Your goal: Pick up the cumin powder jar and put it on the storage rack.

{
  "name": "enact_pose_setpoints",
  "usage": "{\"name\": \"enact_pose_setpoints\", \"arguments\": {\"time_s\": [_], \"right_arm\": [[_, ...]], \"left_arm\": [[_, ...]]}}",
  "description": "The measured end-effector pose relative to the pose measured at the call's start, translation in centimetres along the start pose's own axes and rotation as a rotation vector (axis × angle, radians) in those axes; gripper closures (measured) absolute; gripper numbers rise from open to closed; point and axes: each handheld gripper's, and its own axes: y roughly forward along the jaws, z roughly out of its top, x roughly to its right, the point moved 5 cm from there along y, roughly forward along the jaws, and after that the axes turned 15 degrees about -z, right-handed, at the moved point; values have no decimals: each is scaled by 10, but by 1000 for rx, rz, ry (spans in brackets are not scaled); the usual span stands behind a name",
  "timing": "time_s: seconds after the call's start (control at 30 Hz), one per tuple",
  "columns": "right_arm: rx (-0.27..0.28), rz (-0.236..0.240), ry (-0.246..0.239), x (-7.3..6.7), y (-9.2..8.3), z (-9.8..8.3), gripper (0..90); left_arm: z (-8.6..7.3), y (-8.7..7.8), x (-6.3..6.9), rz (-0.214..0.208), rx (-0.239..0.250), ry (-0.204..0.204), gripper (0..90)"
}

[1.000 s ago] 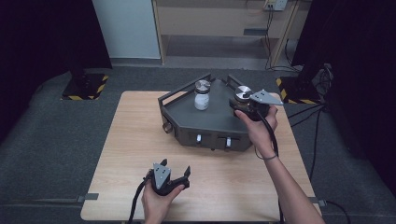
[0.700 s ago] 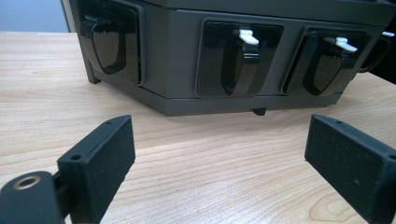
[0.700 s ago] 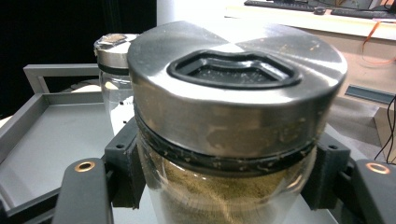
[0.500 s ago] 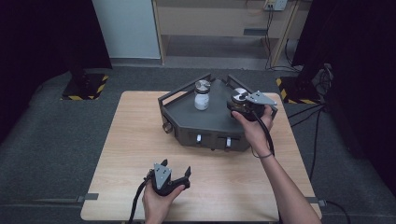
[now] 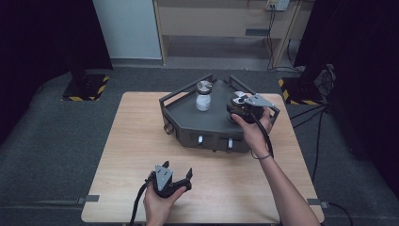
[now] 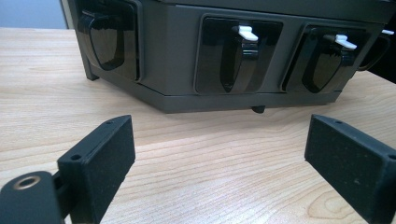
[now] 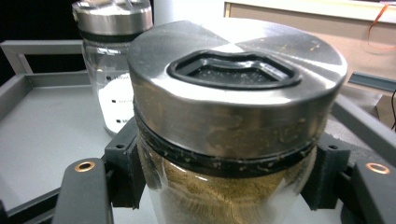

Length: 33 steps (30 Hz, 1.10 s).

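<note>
Two jars: both on the grey tray (image 5: pixel 188 115).
My right tongs (image 7: pixel 224 186): clamped round the brown-powder jar (image 7: pixel 233 140), beside the white-powder jar (image 7: pixel 112 70).
My left tongs (image 6: pixel 219 163): open, empty, near the tray's front on the tabletop (image 6: pixel 210 177).

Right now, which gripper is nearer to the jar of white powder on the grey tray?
Right. The right gripper is up on the grey tray, clamped on a brown-filled jar beside the white-powder jar. The left gripper rests open at the table's near edge.
</note>
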Motion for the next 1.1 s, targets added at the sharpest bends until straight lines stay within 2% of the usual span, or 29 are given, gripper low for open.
{"name": "enact_pose_setpoints", "arguments": {"time_s": [0.3,0.6,1.1], "right_arm": [[-7,12,8,2,4,-6,309],[-26,26,46,6,7,-6,308],[-32,30,53,7,7,-5,308]], "left_arm": [[0,1,0,0,0,-1,75],[-1,1,1,-1,-3,-1,76],[0,1,2,-1,2,1,76]]}}
